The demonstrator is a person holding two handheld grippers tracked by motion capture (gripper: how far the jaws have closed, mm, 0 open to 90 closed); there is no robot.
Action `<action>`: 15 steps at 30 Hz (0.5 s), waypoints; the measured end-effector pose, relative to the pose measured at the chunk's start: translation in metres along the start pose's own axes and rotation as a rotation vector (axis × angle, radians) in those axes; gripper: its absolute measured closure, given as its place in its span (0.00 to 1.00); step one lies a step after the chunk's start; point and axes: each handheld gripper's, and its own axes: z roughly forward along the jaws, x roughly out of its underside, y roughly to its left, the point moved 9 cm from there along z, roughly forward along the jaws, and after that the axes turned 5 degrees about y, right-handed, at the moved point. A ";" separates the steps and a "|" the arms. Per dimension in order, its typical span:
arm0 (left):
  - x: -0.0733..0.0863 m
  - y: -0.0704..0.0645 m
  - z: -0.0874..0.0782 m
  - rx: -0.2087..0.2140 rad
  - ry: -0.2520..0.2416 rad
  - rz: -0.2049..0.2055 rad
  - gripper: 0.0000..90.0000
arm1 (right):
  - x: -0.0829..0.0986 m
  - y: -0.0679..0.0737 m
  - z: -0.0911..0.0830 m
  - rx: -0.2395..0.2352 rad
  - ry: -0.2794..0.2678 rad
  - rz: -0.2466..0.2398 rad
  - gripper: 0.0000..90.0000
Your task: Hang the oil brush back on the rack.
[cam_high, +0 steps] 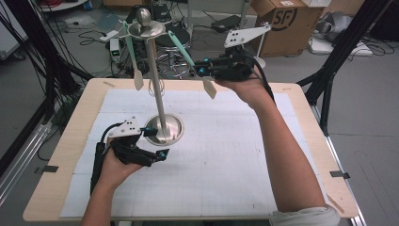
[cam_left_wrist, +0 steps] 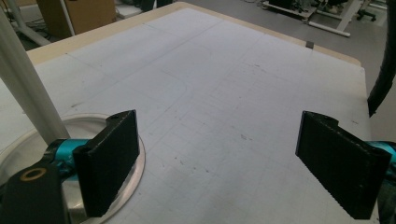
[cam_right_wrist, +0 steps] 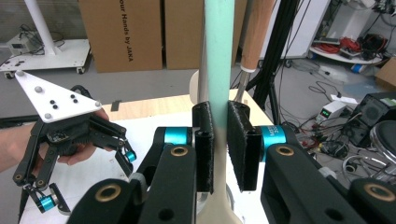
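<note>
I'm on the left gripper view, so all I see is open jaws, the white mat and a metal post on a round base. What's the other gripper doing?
Observer: The right gripper is shut on the mint-green handle of a spatula.
Operator: Is that spatula lying on the table?
Observer: No. In the high view it slants down from the top disc of the stand, with its pale blade in the air above the table's far edge.
Operator: Anything else on that stand?
Observer: A second spatula hangs from the disc's other side, and no gripper is touching it.
</note>
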 end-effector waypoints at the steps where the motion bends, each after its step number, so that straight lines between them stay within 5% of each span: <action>1: 0.000 0.000 0.000 -0.001 0.000 0.000 0.16 | 0.000 0.001 0.001 -0.004 0.000 0.003 0.90; 15: 0.000 -0.001 0.001 0.003 0.006 0.005 0.16 | 0.011 0.005 0.004 -0.005 0.028 0.011 0.75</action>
